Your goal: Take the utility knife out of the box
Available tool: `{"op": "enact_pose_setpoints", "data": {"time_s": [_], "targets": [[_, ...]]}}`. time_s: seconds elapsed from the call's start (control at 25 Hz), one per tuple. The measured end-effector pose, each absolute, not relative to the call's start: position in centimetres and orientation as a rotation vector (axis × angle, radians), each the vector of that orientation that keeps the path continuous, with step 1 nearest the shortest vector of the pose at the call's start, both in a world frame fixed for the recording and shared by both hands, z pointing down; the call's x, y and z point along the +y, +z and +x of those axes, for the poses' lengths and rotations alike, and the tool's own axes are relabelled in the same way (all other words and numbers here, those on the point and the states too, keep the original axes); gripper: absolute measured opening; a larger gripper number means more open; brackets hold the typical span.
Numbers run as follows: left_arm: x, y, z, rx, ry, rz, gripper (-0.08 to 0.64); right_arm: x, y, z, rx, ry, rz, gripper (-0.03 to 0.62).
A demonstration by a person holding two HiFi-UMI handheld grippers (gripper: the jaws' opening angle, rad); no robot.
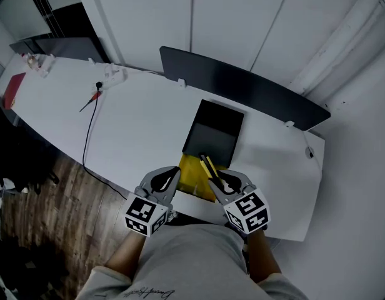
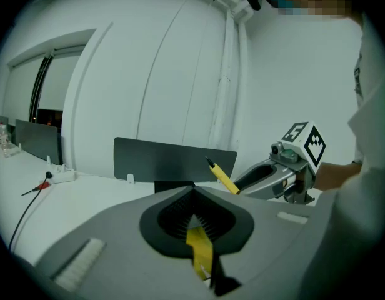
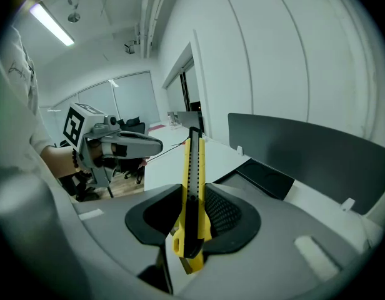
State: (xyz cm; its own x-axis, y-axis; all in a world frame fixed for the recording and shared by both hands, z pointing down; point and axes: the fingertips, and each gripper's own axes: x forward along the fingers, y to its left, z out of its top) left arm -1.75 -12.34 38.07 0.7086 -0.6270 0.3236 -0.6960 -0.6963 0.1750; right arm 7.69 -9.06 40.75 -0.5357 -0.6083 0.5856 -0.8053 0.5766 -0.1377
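My right gripper (image 1: 214, 179) is shut on the yellow and black utility knife (image 1: 209, 166), which it holds above the box. In the right gripper view the knife (image 3: 192, 186) stands up between the jaws, tip pointing away. The box is a yellow tray (image 1: 194, 179) near the table's front edge, with a black open part (image 1: 214, 133) just beyond it. My left gripper (image 1: 174, 175) is at the tray's left edge. In the left gripper view its jaws are closed on a yellow strip of the tray (image 2: 200, 247). The right gripper (image 2: 274, 175) and the knife (image 2: 223, 176) also show there.
A dark divider panel (image 1: 242, 83) runs along the back of the white table (image 1: 136, 130). A black cable (image 1: 87, 136) trails over the table's left side, near a red-handled tool (image 1: 92, 99) and a power strip (image 1: 114, 75). Wooden floor (image 1: 61, 199) lies at the left.
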Motion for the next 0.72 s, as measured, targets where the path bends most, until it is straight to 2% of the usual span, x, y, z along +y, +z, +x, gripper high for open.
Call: {"op": "enact_pose_setpoints", "data": {"time_s": [0.72], "targets": [[-11.97,37.67,-2.25,-1.052,0.351,2.640,0.002,-8.81,41.07,7.28,-2.331,0.544,1.107,0.132]]}}
